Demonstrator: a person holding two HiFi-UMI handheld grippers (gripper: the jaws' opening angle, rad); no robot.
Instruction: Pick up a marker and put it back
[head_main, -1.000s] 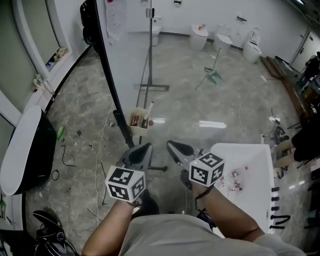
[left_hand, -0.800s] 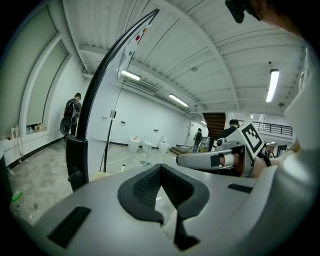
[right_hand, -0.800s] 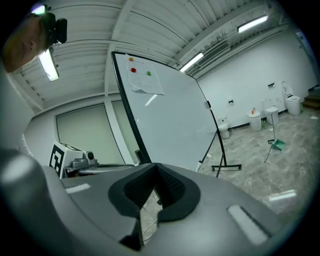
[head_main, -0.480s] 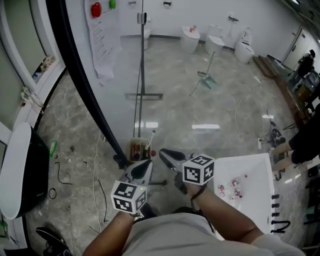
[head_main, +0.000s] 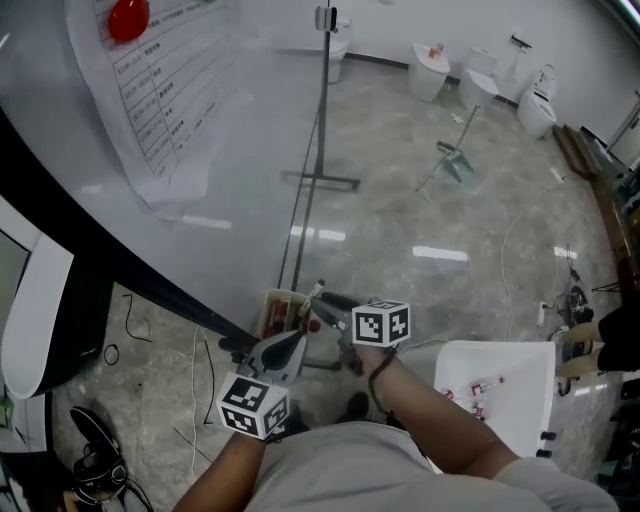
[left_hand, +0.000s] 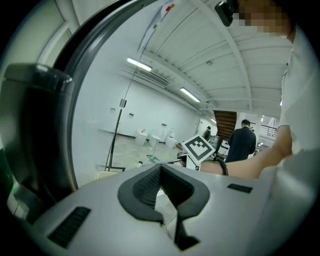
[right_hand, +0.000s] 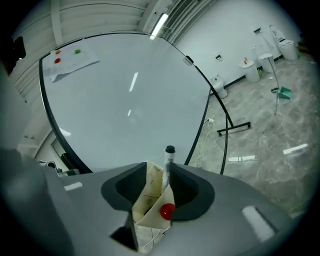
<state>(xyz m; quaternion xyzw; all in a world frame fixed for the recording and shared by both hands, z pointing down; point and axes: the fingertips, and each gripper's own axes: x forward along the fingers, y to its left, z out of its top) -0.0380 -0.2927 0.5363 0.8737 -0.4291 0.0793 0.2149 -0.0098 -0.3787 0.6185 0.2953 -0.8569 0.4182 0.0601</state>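
Found right gripper (right_hand: 159, 172) jaws just parted, straddling upright marker (right_hand: 168, 162) in paper holder (right_hand: 149, 210) by whiteboard (right_hand: 125, 100); left gripper (left_hand: 160, 172) jaws together, empty

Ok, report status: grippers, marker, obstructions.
Left hand-held gripper shut, empty. Right hand-held gripper open, jaws just been opening, astride white black-capped marker, no grip. Marker upright in beige paper holder. Small red round object at holder's near edge.

Bright strip lights (left_hand: 139, 64); floor (head_main: 440, 254) glare; dark fisheye edges.
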